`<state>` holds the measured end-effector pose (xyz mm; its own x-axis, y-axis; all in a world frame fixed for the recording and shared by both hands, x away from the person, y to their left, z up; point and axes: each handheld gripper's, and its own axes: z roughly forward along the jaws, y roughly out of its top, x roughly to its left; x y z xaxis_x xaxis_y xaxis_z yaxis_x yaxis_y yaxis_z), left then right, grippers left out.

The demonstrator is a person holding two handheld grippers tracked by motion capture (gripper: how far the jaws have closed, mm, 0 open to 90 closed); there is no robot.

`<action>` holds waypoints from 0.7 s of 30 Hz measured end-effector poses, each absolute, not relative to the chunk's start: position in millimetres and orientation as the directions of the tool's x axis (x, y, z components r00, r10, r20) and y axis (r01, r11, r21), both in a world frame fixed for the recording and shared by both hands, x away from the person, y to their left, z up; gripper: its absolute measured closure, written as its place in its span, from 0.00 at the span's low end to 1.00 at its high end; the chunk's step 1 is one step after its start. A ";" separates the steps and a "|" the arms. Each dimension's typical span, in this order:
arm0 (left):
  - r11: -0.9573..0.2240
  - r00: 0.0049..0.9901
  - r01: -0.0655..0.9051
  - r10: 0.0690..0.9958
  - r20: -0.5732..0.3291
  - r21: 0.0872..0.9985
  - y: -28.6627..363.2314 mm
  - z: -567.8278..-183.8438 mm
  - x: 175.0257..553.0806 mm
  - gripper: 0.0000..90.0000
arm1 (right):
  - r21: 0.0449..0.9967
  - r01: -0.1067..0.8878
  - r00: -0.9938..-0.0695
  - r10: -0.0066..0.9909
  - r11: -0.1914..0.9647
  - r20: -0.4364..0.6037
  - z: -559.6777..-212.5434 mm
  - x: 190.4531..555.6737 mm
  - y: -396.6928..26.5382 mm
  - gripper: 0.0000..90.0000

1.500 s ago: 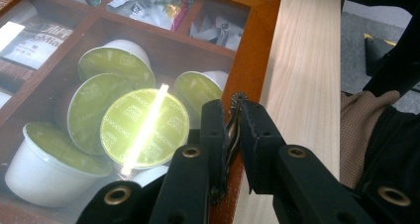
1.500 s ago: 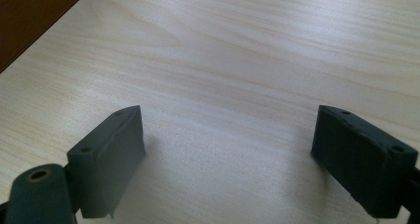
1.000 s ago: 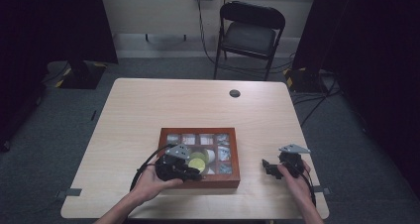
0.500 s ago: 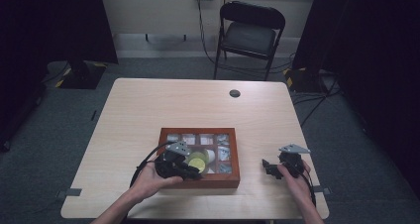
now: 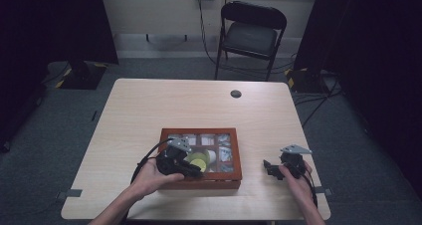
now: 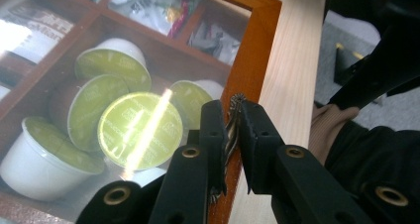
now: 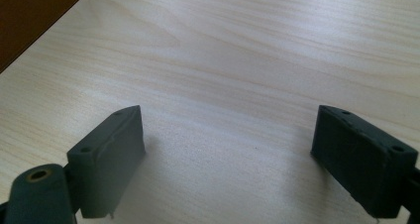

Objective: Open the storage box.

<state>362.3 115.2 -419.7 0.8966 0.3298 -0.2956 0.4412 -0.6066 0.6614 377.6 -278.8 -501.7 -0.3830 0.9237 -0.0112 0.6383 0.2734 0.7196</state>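
While little has shifted since before, left gripper [image 6: 233,116] clamped on wooden box [image 5: 199,181] latch, right gripper [image 7: 228,164] spread wide.

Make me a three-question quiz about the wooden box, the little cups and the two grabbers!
1. Where is the wooden box?
A on the table
B on the chair
C on the floor
2. What colour are the cup lids?
A red
B green
C blue
3. How do the right gripper jaws stand?
A clamped on a cup
B shut empty
C wide open

Answers: 1 A, the box rests on the table. 2 B, the lids look yellow-green. 3 C, bare table shows between the jaws.
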 end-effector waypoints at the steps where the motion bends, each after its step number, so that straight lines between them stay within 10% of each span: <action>1: -0.604 0.896 0.443 0.329 -0.300 0.662 116.1 -420.1 362.5 0.90 | 0.720 0.638 -0.383 0.924 0.273 -0.011 -501.7 377.6 -278.8 0.13; 21: -0.544 0.883 0.469 0.311 -0.352 0.696 125.3 -395.6 374.0 0.90 | 0.719 0.638 -0.384 0.923 0.274 -0.011 -501.7 377.7 -278.8 0.13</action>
<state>374.0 125.3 -395.6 0.8830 0.3105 -0.3519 0.4687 -0.5436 0.6963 377.7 -278.8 -501.7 -0.3839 0.9233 -0.0111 0.6382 0.2739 0.7195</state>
